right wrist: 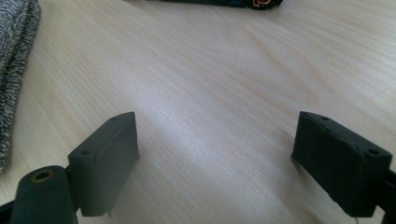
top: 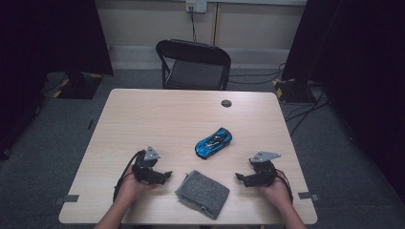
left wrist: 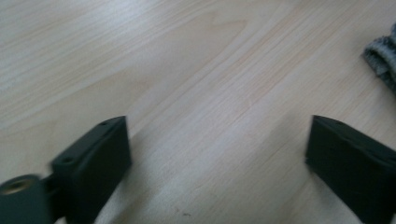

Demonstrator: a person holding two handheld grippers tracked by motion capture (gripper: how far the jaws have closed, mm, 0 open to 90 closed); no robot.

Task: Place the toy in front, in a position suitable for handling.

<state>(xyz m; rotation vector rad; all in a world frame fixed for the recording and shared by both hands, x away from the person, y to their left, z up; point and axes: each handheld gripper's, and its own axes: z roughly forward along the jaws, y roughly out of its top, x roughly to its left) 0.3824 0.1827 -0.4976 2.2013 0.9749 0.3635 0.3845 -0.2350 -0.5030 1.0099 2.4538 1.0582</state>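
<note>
Evidently we rest both grippers, left [top: 165,177] and right [top: 239,178], near the tabletop's [top: 157,114] near edge, fingers apart and empty, flanking the folded grey cloth [top: 203,193] to take it from both sides.

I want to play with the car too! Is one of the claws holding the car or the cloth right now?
No. Both the left claw and the right claw are open and empty; the blue toy car and grey cloth lie untouched on the table.

Left tongs [top: 165,175] and right tongs [top: 240,178] low, jaws wide apart, empty

Cloth [top: 202,193] on table [top: 157,119] near front edge; toy car [top: 213,142] behind it; chair [top: 193,64] beyond table.
</note>
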